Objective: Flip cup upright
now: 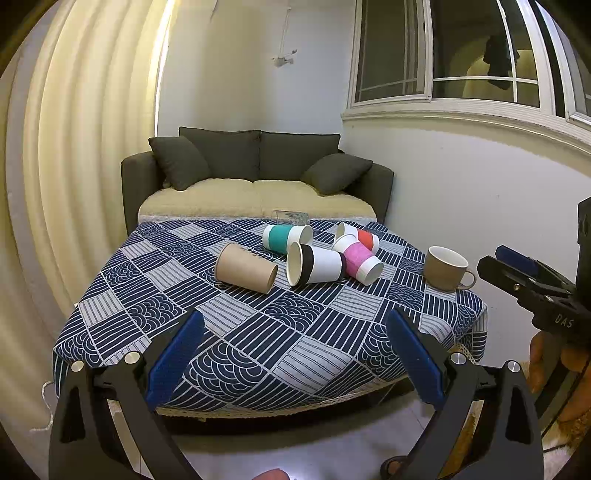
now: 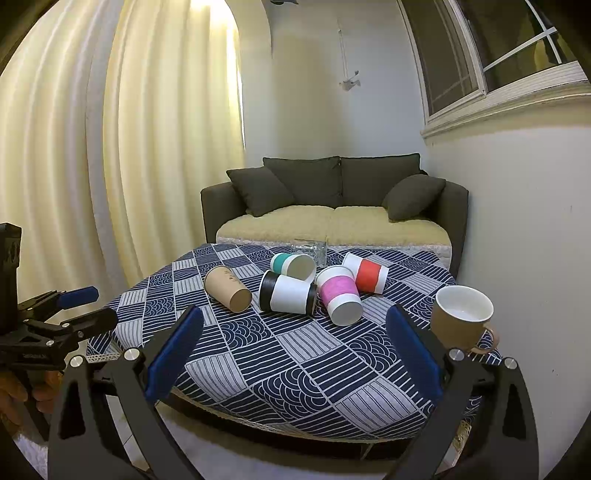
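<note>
Evidently no cup is held yet.
Left of the mug, the light, crushable kraft cup is best pinched mid-wall; left gripper and right gripper are spread apart.

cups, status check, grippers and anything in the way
Left hand-held gripper open, right hand-held gripper open, both short of the table. Paper cups on their sides, clustered: brown cup leftmost. Mug upright at right. Nothing blocking.

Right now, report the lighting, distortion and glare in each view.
Left wrist view: fisheye bends the curtain and window frame; dark vignette in corners; night outside. Right wrist view: bright glare on the curtain top; cups cast soft shadows on the tablecloth.
</note>
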